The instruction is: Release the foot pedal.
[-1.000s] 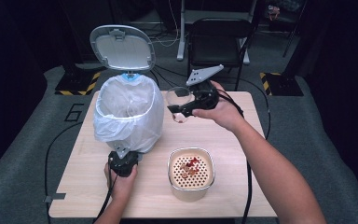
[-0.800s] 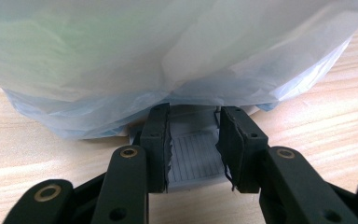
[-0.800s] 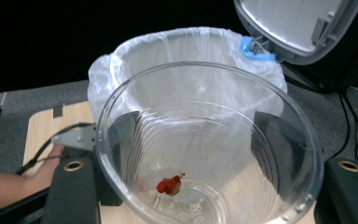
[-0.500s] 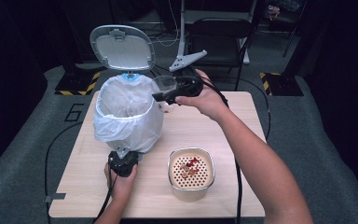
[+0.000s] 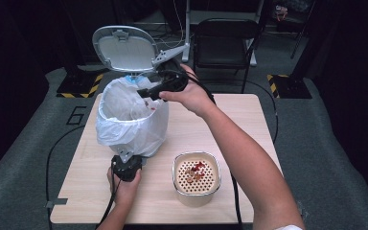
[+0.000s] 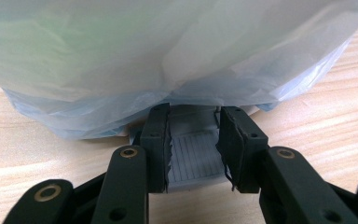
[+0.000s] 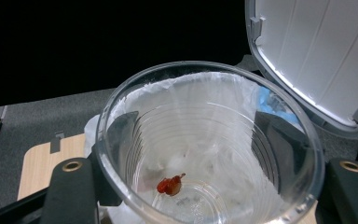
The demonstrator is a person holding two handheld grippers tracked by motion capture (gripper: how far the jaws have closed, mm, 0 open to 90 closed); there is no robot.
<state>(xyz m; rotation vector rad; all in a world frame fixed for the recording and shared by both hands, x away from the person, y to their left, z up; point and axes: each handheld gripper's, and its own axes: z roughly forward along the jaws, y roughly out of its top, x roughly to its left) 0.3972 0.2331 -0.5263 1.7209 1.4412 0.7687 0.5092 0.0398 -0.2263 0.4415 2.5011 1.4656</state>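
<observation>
High view: a person is sitting at a pale wooden table point(image 5: 249, 124), holding a two-jaw gripper in each hand. A small bin point(image 5: 129, 122) lined with a white plastic bag is standing on the left half of the table, its grey lid point(image 5: 124, 48) tipped up and open behind it. The right gripper point(image 5: 155, 91) is reaching over the bin's open mouth, its jaws closing on a clear plastic cup point(image 5: 146, 103) that is tilting over the bag. Right gripper view: the cup point(image 7: 205, 149) is sitting between the two black jaws, gripped from both sides, and a small red scrap point(image 7: 170, 184) is clinging inside near its bottom, with the bag and the raised lid point(image 7: 321, 56) showing beyond the rim. The left gripper point(image 5: 126, 165) is resting on the table at the near foot of the bin. Left gripper view: its jaws are standing partly open, one on each side of a ribbed grey pedal point(image 6: 193, 156) at the bin's base, and whether they are pressing it cannot be told. A cream tub point(image 5: 196, 178) with a perforated insert, holding red and brown scraps, is standing near the table's front edge, right of the left gripper.
</observation>
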